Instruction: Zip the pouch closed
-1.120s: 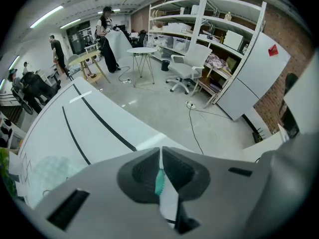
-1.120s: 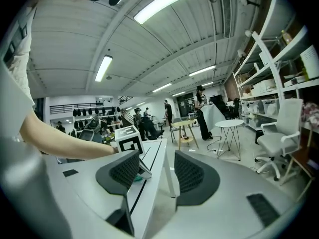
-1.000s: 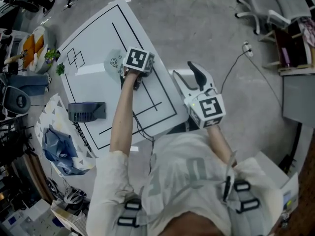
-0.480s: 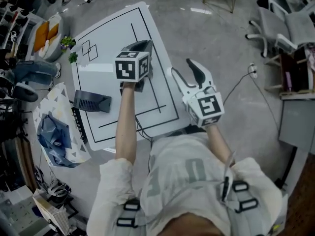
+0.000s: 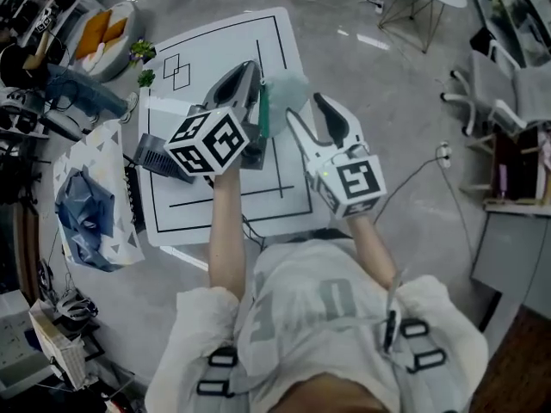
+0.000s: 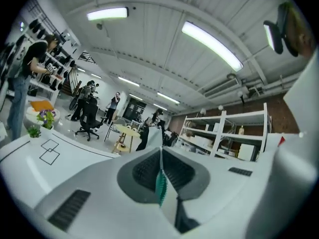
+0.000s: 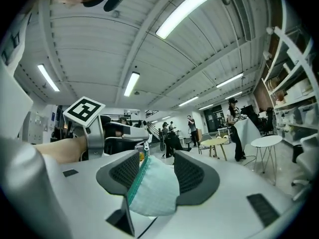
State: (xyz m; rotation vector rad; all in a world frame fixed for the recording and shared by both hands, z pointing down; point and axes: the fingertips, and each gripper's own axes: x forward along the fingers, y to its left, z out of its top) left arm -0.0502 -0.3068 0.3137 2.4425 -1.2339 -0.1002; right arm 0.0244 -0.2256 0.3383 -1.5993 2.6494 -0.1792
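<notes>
Pouch [image 5: 286, 93], edge pinched by closed left gripper [image 5: 251, 71], right gripper [image 5: 304, 108] spread around it

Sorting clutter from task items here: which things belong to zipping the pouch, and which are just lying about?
In the job: pouch; left gripper, fingers shut on its zip edge; right gripper, fingers open around it.
Lying about: dark box on the table; plant; patterned bag beside the table.

Wht tee [image 5: 297, 304], wht right hand-held gripper [image 5: 307, 110]
</notes>
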